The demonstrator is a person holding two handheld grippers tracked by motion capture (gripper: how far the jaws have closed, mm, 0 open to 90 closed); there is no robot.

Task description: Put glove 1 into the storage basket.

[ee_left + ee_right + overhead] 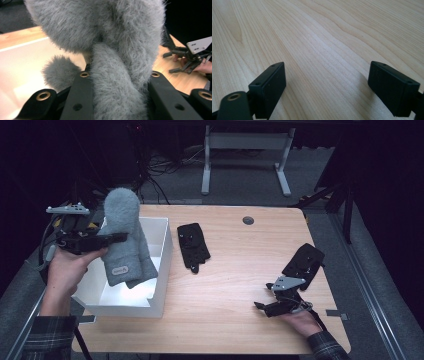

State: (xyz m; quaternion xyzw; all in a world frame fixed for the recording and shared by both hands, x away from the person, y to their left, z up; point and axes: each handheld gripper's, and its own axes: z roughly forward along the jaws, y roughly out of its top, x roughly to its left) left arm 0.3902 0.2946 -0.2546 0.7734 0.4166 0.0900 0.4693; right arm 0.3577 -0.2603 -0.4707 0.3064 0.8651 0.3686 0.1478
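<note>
Left gripper view: grey mitten (117,75) clamped between jaws.

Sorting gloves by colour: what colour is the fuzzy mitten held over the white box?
Grey, the fuzzy mitten; clearest in the left gripper view.

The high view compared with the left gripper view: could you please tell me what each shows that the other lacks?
High view: two black gloves on the table, and the white box's full outline. Left gripper view: the left gripper's fingers pressed into the fur. Both: the grey fuzzy mitten over the box, and the right gripper on the wooden table.
</note>
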